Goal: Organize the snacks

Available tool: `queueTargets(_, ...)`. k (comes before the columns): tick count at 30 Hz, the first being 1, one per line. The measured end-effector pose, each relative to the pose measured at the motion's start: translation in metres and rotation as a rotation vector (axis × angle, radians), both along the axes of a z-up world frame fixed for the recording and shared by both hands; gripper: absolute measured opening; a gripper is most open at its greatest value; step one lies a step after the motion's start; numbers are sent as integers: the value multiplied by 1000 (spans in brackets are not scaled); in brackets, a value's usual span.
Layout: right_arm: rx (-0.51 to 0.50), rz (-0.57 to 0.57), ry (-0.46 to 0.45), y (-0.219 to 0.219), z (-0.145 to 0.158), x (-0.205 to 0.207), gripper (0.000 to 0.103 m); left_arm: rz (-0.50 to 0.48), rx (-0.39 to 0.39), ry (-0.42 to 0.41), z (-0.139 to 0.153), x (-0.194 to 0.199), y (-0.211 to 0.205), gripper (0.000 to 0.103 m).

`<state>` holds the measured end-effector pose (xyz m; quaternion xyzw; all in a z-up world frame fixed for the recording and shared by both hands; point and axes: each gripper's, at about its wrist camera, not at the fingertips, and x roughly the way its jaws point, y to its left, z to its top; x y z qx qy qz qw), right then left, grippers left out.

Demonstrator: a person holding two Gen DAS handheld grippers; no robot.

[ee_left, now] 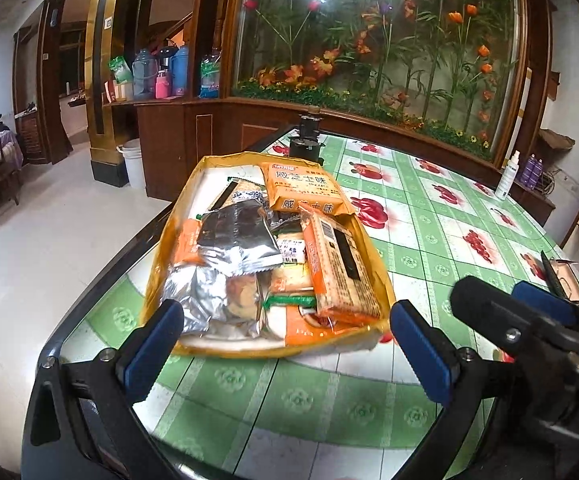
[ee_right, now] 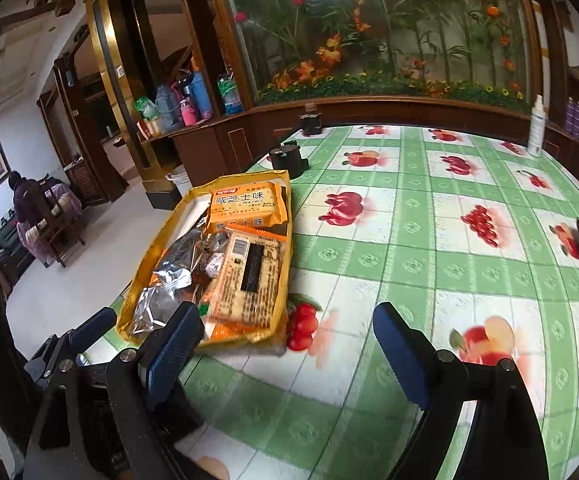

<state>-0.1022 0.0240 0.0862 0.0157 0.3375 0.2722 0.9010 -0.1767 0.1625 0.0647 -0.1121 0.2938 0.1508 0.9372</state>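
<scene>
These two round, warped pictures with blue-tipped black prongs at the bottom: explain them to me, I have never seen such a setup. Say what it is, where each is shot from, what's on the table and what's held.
No robot here: a person carries a two-finger hand-held gripper in each hand, and each has a wide-angle camera looking along its fingers. One picture is from the left gripper, the other from the right gripper; the blue pads are their fingertips. Both stand open and hold nothing.

On the table's green-checked fruit-print cloth lies a shallow yellow tray piled with snack packs, among them an orange packet printed with Chinese characters and a crinkled silver foil packet. A white spray bottle stands at the far edge.
</scene>
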Motion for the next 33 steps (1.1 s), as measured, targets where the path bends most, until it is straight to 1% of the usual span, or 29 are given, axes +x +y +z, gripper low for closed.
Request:
queueTargets(4, 0, -7, -41, -9, 3, -21, 93, -9, 26, -22, 0, -11, -6, 103)
queueTargets(6, -5, -7, -56, -13, 2, -27, 93, 4, 35, -47, -2, -18, -6, 103)
queueTargets(8, 17, -16, -77, -21, 2, -32, 93, 21, 44, -74, -5, -28, -4, 103)
queueTargets(10, 53, -45, -119, -33, 0, -41, 93, 50, 48, -92, -8, -38, 1, 103)
queueTargets(13, 79, -115, -184, -45, -8, -49, 99, 101, 48, -110, -13, -52, 6, 103)
queueTargets(15, 65, -154, -177, -46, -16, -47, 99, 127, 62, -114, -15, -56, 8, 103)
queueTargets(17, 67, -165, -130, -44, -24, -39, 99, 135, 77, -98, -17, -55, 7, 103)
queueTargets(19, 85, -166, -102, -45, -30, -36, 99, 116, 73, -78, -20, -55, 7, 103)
queueTargets(21, 73, -173, -113, -42, -36, -37, 99, 98, 68, -52, -24, -53, 6, 103)
queueTargets(23, 34, -161, -139, -36, -40, -39, 99, 94, 76, -27, -29, -51, 4, 103)
queueTargets(25, 7, -151, -151, -32, -44, -41, 99, 103, 96, -2, -34, -49, 2, 103)
queueTargets(28, 8, -160, -163, -34, -49, -43, 99, 120, 131, 44, -37, -48, -1, 103)
queueTargets(31, 3, -179, -150, -37, -55, -43, 99, 150, 187, 25, -38, -56, -4, 103)
queueTargets(33, 4, -185, -137, -38, -58, -42, 100, 165, 224, 27, -40, -60, -8, 103)
